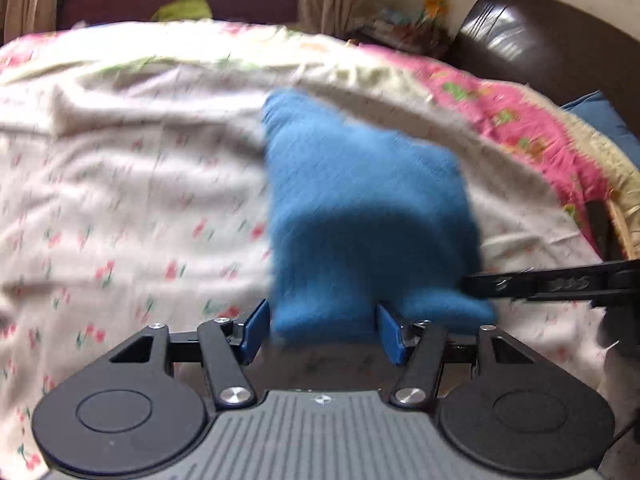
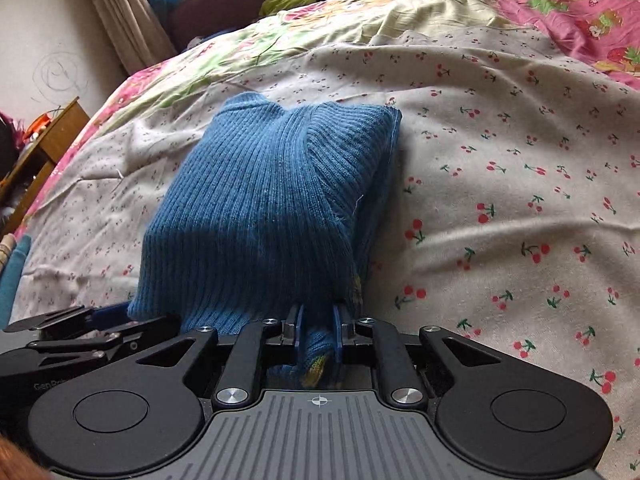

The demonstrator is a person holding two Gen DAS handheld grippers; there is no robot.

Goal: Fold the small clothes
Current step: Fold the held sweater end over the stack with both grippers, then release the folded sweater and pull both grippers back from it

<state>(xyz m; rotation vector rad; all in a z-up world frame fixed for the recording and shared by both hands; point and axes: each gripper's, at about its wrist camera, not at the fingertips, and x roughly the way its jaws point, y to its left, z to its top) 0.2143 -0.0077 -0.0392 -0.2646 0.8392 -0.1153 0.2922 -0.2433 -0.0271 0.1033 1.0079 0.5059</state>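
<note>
pinching blue sweater [image 2: 264, 200] hem, right gripper [image 2: 318, 334] clamped; left gripper [image 1: 322, 330] spread wide, empty.

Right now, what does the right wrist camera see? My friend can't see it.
The right gripper pinches the near edge of a folded blue ribbed knit sweater, which lies on a white bedsheet with red cherries. The left gripper reaches in from the left at the sweater's other corner.

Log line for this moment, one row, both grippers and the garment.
left gripper: open, straddling near edge | right gripper: shut on blue sweater | sweater: folded, on cherry-print sheet | left view blurred
</note>
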